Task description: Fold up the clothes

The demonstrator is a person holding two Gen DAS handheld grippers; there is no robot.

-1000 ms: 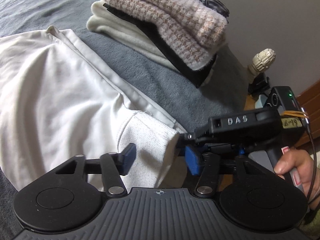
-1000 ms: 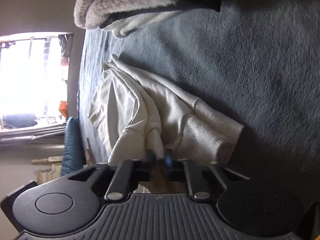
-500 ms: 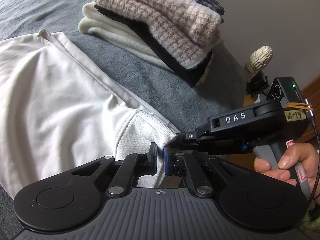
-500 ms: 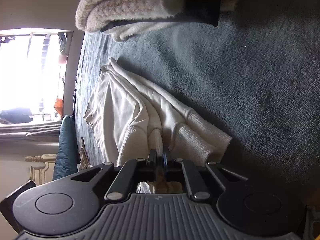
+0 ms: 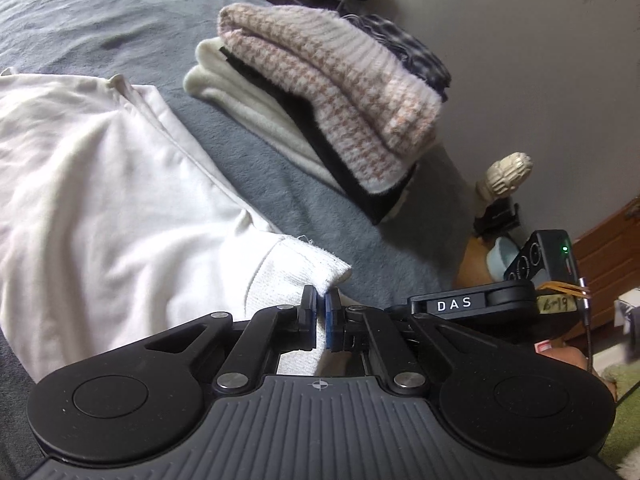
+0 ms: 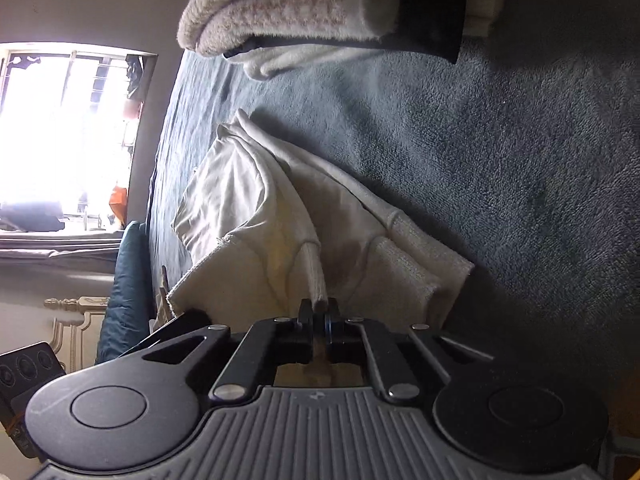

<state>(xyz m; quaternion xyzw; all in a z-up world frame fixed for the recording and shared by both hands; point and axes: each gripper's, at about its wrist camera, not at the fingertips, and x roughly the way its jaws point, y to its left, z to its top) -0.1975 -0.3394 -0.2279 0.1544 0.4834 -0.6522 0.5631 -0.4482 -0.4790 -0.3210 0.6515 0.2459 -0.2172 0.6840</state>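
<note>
Slippage is the main risk here: each gripper has only a thin pinch of the ribbed hem, so in my judgement a quick lift could pull the knit out of the pads and drop the fold crooked. The left gripper is clenched on the hem corner of the white sweatshirt, and the right gripper is clenched on a rolled ridge of the same hem, with fabric bunched between the two holds. Uneven pulling could also drag the body across the grey blanket instead of raising it, since the plush pile looks grippy. A wide swing may knock the stack of folded clothes lying near, past a strip of bare blanket.

The sweatshirt lies flat on the blanket, hem end toward the grippers. Its long axis runs away from them, up and to the left in the left wrist view, with the far end pointing toward the window in the right wrist view.
</note>
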